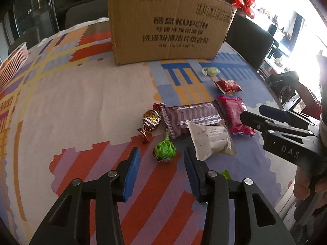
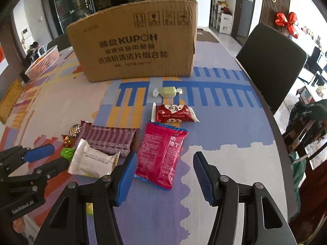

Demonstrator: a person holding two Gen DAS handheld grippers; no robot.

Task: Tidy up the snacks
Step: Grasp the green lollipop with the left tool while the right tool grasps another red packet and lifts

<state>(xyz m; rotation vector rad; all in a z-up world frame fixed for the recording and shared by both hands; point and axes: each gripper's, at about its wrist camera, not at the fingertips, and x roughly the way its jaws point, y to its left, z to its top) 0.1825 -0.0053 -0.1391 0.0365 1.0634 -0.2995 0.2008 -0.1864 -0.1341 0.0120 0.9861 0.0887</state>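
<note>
Seven snacks lie loose on the patterned tablecloth [image 2: 235,122], all on the near side of the cardboard box [image 2: 134,47], which stands upright toward the far edge; what is inside the box cannot be seen from here. Closest to the box is one pale green wrapped candy [image 2: 167,91]. Just nearer than that lies one small red packet [image 2: 174,113] with white crimped ends. Nearer again is one magenta pouch [image 2: 161,155], and beside it, on the side away from the dark chair [image 2: 273,65], one maroon striped bar [image 2: 110,139]. One white packet [image 2: 92,163] overlaps the bar's near edge. One gold and brown foil candy [image 1: 150,120] sits at the bar's outer end, and one green foil lollipop [image 1: 164,152] lies just nearer than that. A bit of another green wrapper shows behind the grippers, too hidden to count.

One pink slatted basket [image 2: 44,63] stands off to the side of the box, well apart from the snacks, with something orange in it.

The left gripper [image 1: 162,163] hovers with its fingers spread on either side of the lollipop, not touching it. The right gripper [image 2: 165,173] has its fingers spread wide over the near end of the magenta pouch, gripping nothing.
</note>
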